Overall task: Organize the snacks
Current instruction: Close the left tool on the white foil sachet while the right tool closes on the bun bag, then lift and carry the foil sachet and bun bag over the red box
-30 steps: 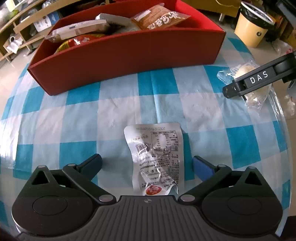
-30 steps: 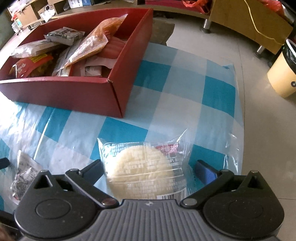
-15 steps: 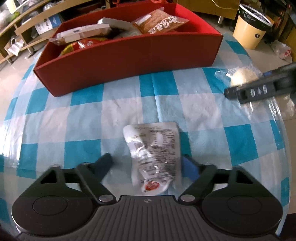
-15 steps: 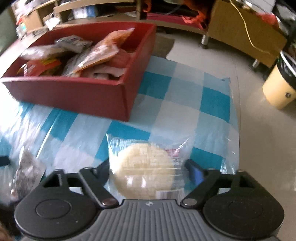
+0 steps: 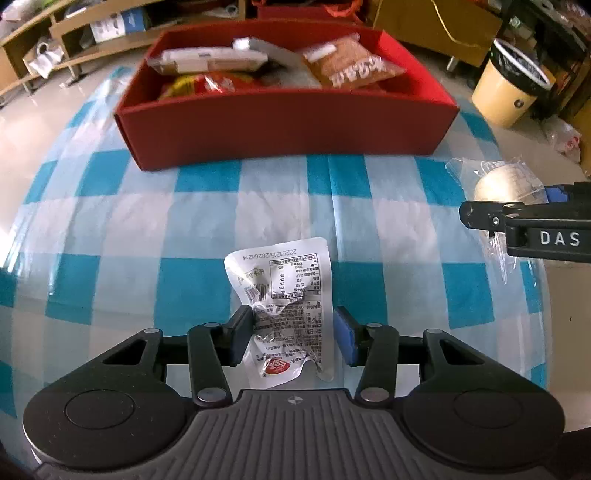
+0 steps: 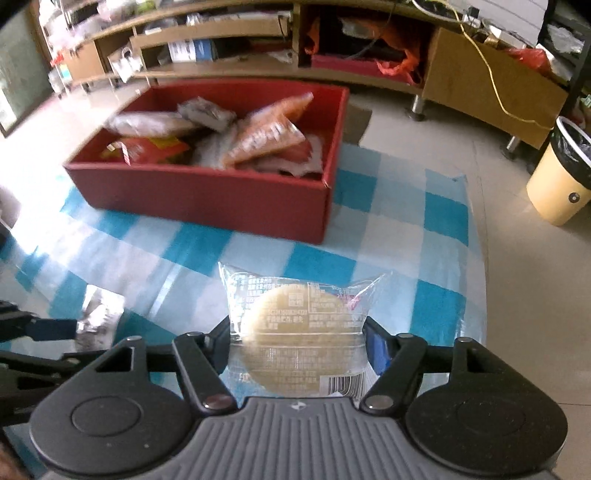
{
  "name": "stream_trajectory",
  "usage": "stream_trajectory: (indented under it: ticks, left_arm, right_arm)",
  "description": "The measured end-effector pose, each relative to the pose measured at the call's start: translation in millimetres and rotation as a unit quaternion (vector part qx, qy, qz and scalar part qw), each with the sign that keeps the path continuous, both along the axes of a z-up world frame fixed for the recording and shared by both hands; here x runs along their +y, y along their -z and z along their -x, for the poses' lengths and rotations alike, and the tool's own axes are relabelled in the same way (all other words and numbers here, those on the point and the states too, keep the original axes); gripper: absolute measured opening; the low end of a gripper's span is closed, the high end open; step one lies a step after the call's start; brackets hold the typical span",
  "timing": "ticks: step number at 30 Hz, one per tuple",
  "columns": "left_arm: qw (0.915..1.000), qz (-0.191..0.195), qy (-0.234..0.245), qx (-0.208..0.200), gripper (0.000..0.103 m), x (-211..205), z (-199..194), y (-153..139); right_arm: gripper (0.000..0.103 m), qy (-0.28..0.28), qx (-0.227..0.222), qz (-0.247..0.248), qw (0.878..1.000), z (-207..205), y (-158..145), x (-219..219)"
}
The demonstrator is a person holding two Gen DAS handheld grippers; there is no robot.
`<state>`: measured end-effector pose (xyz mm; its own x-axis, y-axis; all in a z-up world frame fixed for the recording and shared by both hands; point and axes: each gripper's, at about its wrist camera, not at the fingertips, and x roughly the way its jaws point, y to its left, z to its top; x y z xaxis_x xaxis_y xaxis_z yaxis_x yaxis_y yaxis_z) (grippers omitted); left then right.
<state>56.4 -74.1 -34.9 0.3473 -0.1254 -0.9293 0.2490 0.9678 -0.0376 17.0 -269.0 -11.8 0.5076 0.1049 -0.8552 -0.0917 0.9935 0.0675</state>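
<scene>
A crinkled silver snack packet [image 5: 284, 295] sits between the pads of my left gripper [image 5: 291, 334], which is shut on its lower half just above the checked tablecloth [image 5: 184, 221]. In the right wrist view, a clear packet holding a round pale cake [image 6: 295, 328] is pinched by my right gripper [image 6: 297, 345]. Its jaws are still closing and both pads press the wrapper's sides. From the left wrist view the same cake packet [image 5: 498, 181] shows at the right, behind a right-gripper finger [image 5: 480, 218]. The red box [image 5: 288, 129] with several snack bags stands at the far side of the table.
The red box [image 6: 207, 199] is open-topped and part full. A cream waste bin [image 6: 557, 184] stands on the floor to the right, beyond the table's edge. Low wooden shelves [image 6: 221, 33] run along the back wall. Bare cloth lies between the box and the grippers.
Both grippers went from wide open to closed on their packets. Both rose and pulled back from the table, and more of the red box's inside now shows.
</scene>
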Motion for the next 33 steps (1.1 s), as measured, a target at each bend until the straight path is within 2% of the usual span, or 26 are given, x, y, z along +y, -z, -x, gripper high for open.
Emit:
stream_trajectory:
  ticks: [10,16,33]
  left_arm:
    - [0.9989,0.023,-0.022,-0.035,0.055,6,-1,-25]
    - [0.9974,0.037,-0.035,-0.05,0.055,8,-10,-35]
    - [0.9932,0.046,-0.051,-0.094,0.055,9,-28,-57]
  right_arm:
    - [0.067,0.005,-0.039,-0.029,0.999,7,-30,4]
    - [0.067,0.017,-0.047,-0.041,0.998,0,-36,0]
    - [0.067,0.026,-0.067,-0.054,0.996,-13,-48,-4]
